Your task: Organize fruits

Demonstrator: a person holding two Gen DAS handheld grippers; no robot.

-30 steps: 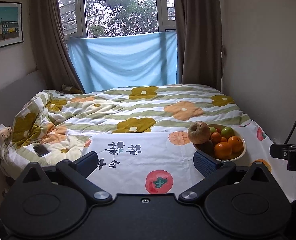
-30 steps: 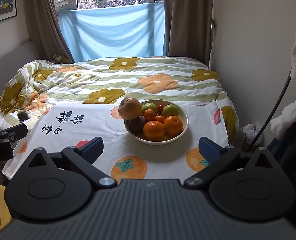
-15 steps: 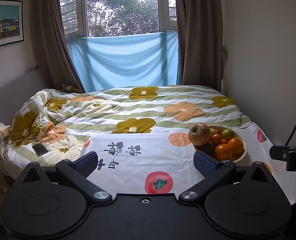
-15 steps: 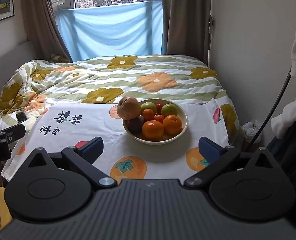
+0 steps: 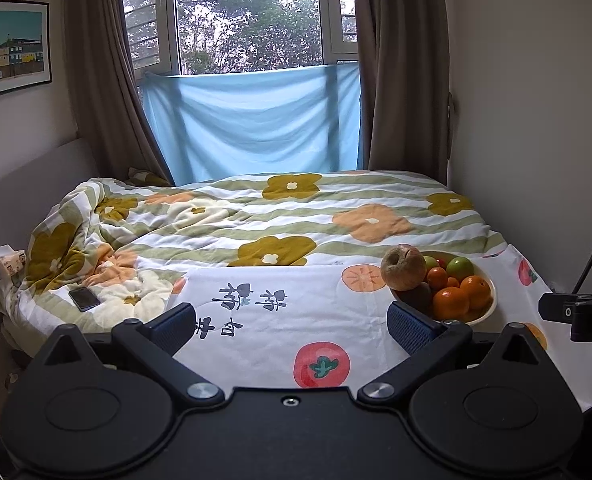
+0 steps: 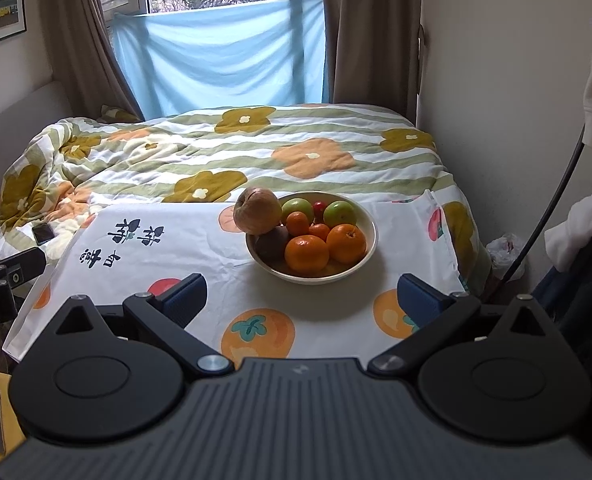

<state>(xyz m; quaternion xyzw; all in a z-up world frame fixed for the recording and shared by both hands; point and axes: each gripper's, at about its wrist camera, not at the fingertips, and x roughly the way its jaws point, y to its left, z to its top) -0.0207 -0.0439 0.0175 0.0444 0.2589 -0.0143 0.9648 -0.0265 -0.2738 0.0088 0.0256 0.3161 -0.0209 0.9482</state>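
Fruit [image 6: 307, 253] fills a round, cream bowl [image 6: 369, 236] on a smooth white printed cloth [image 6: 200, 248] over the quilted bed: glossy oranges, green apples, one large dull russet apple [image 6: 257, 211] at the rim. Both grippers hover level near the cloth's front edge, left gripper [image 5: 292, 322] and right gripper [image 6: 301, 300] spread wide, holding nothing.

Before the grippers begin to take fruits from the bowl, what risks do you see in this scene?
1. The big brownish apple sits high on the bowl rim, leaning outward; a nudge may roll it onto the cloth.
2. The oranges are packed touching, so open jaws of the right gripper may push neighbours.
3. The bowl rests on soft bedding, so pressing down may tip it.
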